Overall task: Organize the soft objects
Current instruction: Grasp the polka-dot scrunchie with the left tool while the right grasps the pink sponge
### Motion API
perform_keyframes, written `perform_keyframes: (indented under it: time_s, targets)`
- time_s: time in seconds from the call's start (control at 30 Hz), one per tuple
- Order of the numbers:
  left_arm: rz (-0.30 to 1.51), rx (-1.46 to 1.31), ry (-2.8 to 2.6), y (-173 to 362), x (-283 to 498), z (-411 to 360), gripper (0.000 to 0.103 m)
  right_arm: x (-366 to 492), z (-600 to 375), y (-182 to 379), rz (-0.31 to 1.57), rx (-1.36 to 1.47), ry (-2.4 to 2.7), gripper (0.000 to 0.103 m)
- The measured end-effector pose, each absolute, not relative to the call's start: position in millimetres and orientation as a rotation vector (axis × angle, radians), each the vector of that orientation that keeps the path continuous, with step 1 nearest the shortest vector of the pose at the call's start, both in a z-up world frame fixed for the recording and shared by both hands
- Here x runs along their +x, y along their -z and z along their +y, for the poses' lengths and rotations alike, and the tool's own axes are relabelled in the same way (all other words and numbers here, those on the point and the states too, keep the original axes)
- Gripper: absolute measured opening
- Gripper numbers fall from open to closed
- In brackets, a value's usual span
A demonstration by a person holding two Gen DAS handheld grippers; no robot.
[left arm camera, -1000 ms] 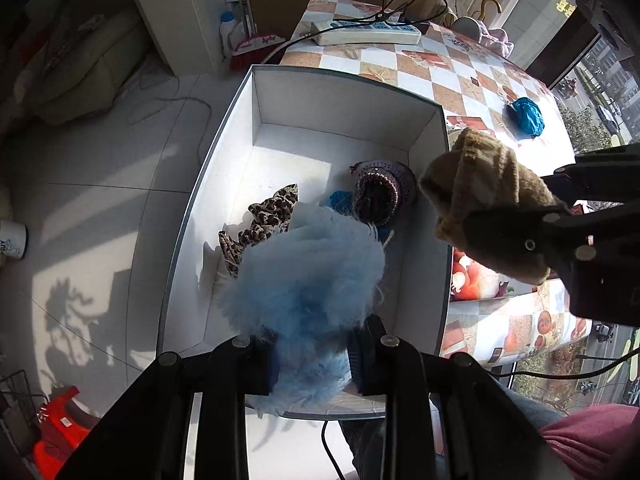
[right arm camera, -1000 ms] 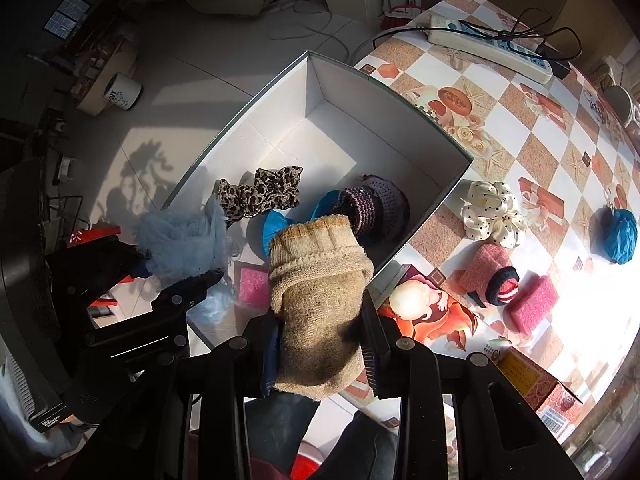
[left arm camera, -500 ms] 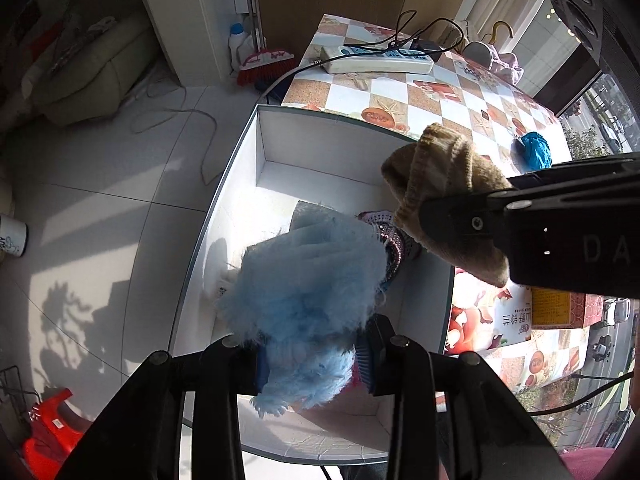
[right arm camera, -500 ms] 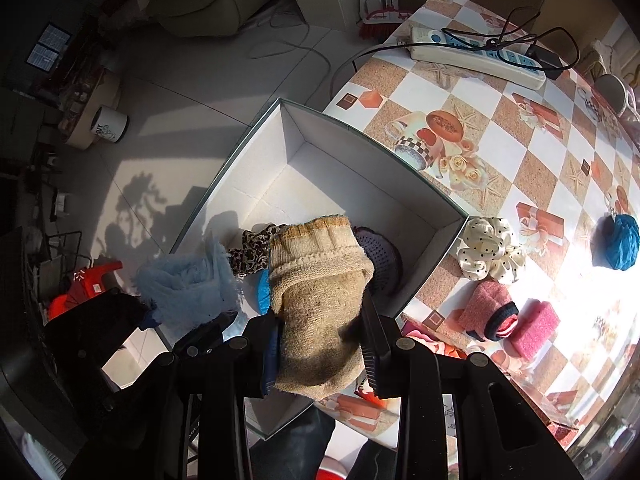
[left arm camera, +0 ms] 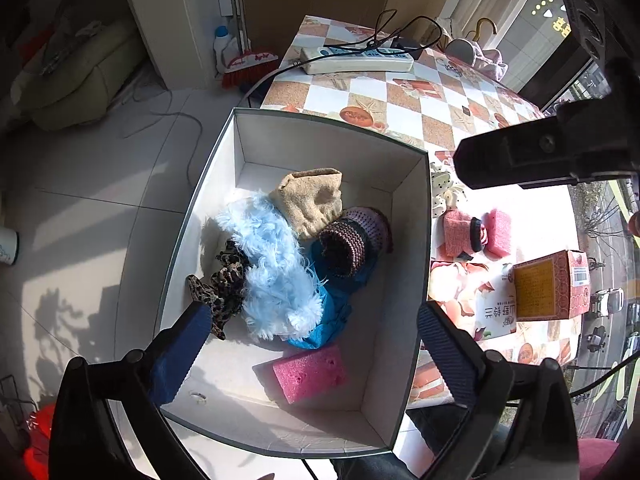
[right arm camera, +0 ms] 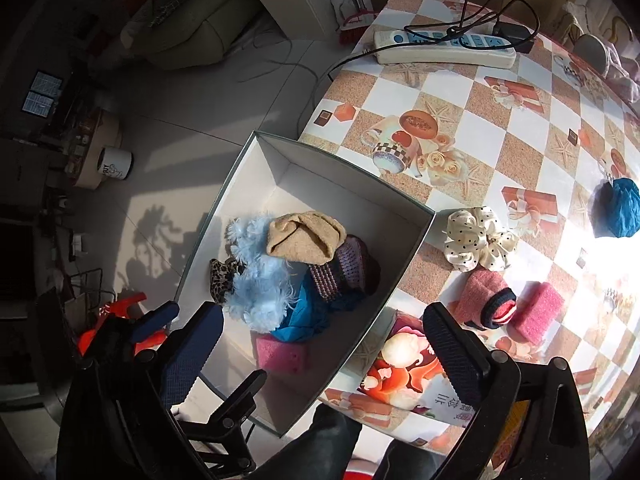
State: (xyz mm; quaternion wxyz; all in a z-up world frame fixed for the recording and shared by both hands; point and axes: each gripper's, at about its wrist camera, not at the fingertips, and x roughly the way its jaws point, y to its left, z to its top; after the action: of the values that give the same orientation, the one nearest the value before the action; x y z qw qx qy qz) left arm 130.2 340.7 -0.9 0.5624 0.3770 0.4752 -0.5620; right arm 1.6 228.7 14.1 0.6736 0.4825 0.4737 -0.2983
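Observation:
The white box (left arm camera: 408, 240) holds a fluffy light-blue piece (left arm camera: 272, 264), a tan knit sock (left arm camera: 312, 200), a purple knit cap (left arm camera: 352, 236), a leopard scrunchie (left arm camera: 224, 280), blue cloth (left arm camera: 332, 316) and a pink sponge (left arm camera: 310, 372). My left gripper (left arm camera: 312, 312) hangs above the box, jaws opening wide with nothing between them. My right gripper (right arm camera: 322, 312) is also opening and empty, above the box's near right wall (right arm camera: 400, 272). The tan sock (right arm camera: 304, 238) lies loose beside the blue fluff (right arm camera: 260, 276).
On the checked table right of the box lie a polka-dot scrunchie (right arm camera: 476, 240), a pink sock with a dark cuff (right arm camera: 484, 300), a pink sponge (right arm camera: 538, 312) and a blue pouf (right arm camera: 618, 208). A power strip (right arm camera: 444, 50) lies at the far edge; a printed carton (left arm camera: 548, 284) stands near.
Both grippers opened. The fluffy blue piece left the left gripper and the tan sock left the right one; both now lie in the box.

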Motion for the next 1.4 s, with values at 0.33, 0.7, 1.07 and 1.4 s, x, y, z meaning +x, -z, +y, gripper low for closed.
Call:
perform_keyframes:
  time_s: [0.33,0.7,1.07,1.4]
  targets:
    - [1.1,0.911,1.47,-22.8,81.0,295.2,0.103,-148.0,216.7,-52.7,1.02,1.271,0.814,0.101]
    - [1.008,1.129,1.414,-10.5,16.9,262.5,0.103,-257.6,162.0,66.6,1.202,1.488,0.958,0.101]
    - [0.82,1.386,1.321,16.9,-18.0,221.6,0.103,-201.2,124.9,178.2,1.462,1.449,0.719,0.101]
    - [0.781,1.62,1.364,83.9,-89.0,155.9,0.103,-192.4,137.4,202.7,1.67,1.205,0.732,0.101]
